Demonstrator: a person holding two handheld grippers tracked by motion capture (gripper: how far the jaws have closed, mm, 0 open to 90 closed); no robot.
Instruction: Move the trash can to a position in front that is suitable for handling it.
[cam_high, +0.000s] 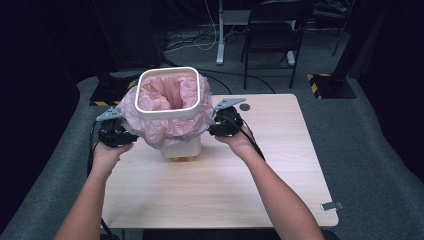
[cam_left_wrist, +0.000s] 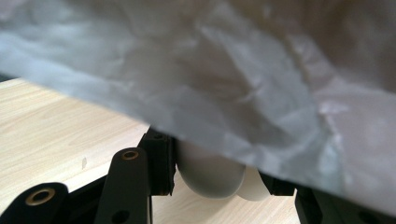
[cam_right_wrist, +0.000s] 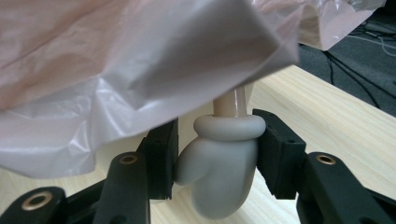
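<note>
Two grippers work the same white bin (cam_high: 182, 145), one on each side, near the middle of the wooden table (cam_high: 280, 165). The left gripper (cam_high: 116, 134) sits at the bin's left side, the right gripper (cam_high: 226, 124) at its right. In the right gripper view the jaws are clamped on a white mitten-shaped knob (cam_right_wrist: 219, 179) that hangs on a beige stem (cam_right_wrist: 231, 103) under the skirt of the pink bin liner (cam_high: 165, 95). In the left gripper view the jaws close on a like white knob (cam_left_wrist: 211, 173); the far pad is half hidden by the liner, so full contact there is likely, not sure. The liner is tucked under a white rim frame (cam_high: 169, 94) and spills over the outside.

Judged step: hold both side knobs to lift or steady the bin. To do it well, both hands should pull evenly and keep the bin upright. The grip should stay on the knobs, not on the loose film, which would slip or tear.
</note>
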